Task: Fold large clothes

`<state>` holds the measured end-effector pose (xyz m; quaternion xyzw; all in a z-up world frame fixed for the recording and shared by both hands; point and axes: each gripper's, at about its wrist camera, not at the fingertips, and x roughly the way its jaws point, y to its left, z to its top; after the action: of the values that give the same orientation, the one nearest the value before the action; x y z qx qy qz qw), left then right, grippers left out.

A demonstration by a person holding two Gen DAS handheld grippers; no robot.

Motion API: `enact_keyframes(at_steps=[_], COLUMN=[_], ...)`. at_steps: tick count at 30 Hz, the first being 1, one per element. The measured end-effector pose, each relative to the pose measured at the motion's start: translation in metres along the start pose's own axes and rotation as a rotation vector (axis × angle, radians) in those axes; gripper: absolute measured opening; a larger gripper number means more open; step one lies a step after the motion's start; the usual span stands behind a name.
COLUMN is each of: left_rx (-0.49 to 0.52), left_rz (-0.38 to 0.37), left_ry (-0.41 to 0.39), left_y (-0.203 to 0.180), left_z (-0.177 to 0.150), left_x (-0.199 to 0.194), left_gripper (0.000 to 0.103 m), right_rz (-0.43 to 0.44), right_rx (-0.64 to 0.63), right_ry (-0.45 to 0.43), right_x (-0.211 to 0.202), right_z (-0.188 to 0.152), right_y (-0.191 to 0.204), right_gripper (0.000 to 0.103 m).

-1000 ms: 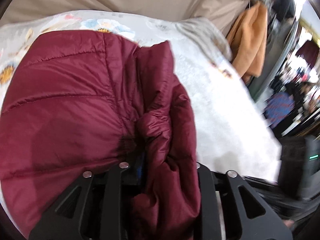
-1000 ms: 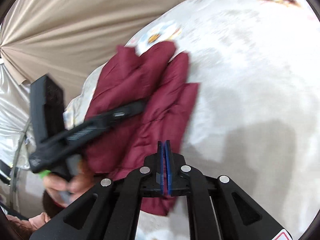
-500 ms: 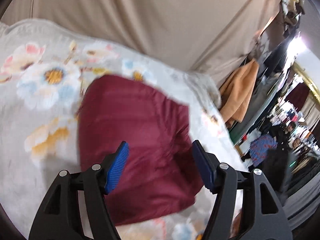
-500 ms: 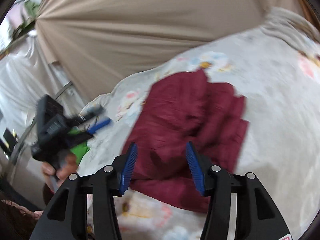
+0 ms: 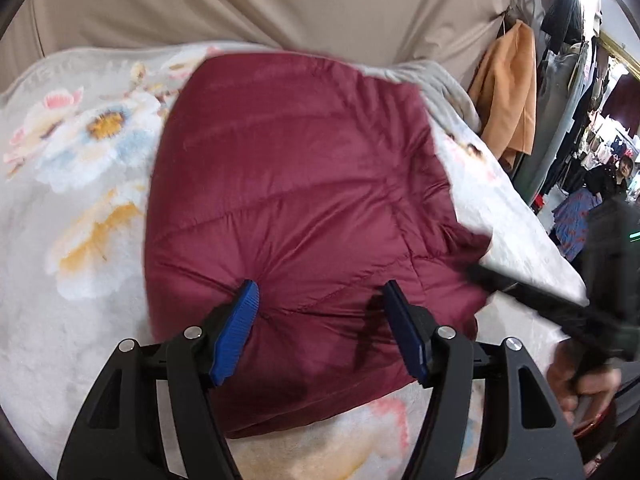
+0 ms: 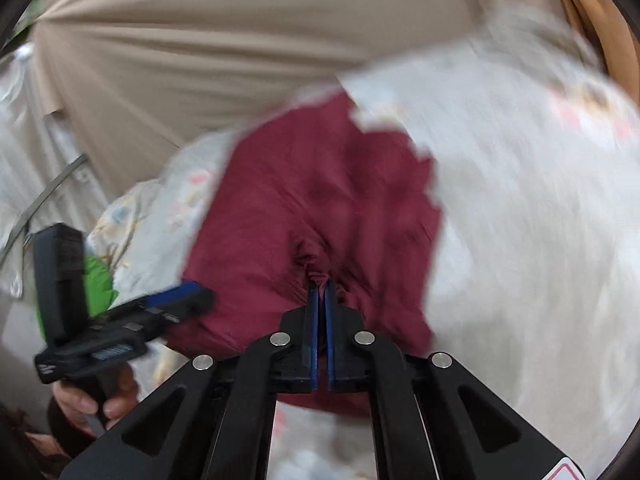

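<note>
A maroon quilted jacket [image 5: 304, 200] lies folded in a compact bundle on a white floral blanket [image 5: 80, 168]. My left gripper [image 5: 322, 300] is open, its blue pads resting on the near part of the jacket. The right gripper [image 5: 532, 292] reaches in at that view's right, touching the jacket's right edge. In the right wrist view the jacket [image 6: 320, 184] is blurred. My right gripper [image 6: 319, 286] is shut on a pinched fold of the jacket. The left gripper [image 6: 176, 296] shows there at the left, open.
A beige curtain [image 5: 260, 0] hangs behind the blanket. An orange coat [image 5: 512, 92] and other clothes hang at the right. A person [image 5: 616, 172] stands far right. A green object [image 6: 98, 280] lies at the blanket's left edge.
My left gripper let go of the jacket, opened, and now rests on it. My right gripper opened, then closed on a fold of the jacket.
</note>
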<state>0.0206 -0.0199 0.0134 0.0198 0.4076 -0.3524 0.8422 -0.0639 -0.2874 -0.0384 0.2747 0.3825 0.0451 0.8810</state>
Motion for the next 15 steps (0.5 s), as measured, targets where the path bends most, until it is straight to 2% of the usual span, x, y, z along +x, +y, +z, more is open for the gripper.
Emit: enact_keyframes(at_steps=[2, 3, 6, 9, 10, 12, 13, 15], left_rx=[0.017, 0.049, 0.079, 0.092, 0.094, 0.096, 0.101, 0.110], left_rz=[0.010, 0.030, 0.058, 0.085, 0.088, 0.085, 0.079, 0.059], left_ry=[0.011, 0.017, 0.015, 0.009, 0.004, -0.007, -0.009, 0.000], left_y=[-0.006, -0.011, -0.017, -0.023, -0.024, -0.027, -0.029, -0.033], left_z=[-0.003, -0.005, -0.008, -0.007, -0.006, -0.003, -0.001, 0.002], left_x=[0.006, 0.010, 0.016, 0.015, 0.014, 0.010, 0.008, 0.006], left_gripper=[0.062, 0.065, 0.070, 0.071, 0.071, 0.071, 0.071, 0.072], right_rz=[0.035, 0.026, -0.002, 0.011, 0.014, 0.018, 0.018, -0.001], right_rx=[0.053, 0.047, 0.016, 0.058, 0.059, 0.001, -0.022, -0.073], right_ry=[0.055, 0.056, 0.065, 0.087, 0.066, -0.036, -0.062, -0.112], right_x=[0.018, 0.019, 0.018, 0.005, -0.004, -0.033, -0.039, -0.043], right_z=[-0.009, -0.010, -0.008, 0.004, 0.013, 0.039, 0.050, 0.084], right_y=[-0.015, -0.015, -0.011, -0.012, -0.010, 0.002, 0.006, 0.016], right_gripper=[0.001, 0.001, 0.000, 0.001, 0.005, 0.016, 0.016, 0.024])
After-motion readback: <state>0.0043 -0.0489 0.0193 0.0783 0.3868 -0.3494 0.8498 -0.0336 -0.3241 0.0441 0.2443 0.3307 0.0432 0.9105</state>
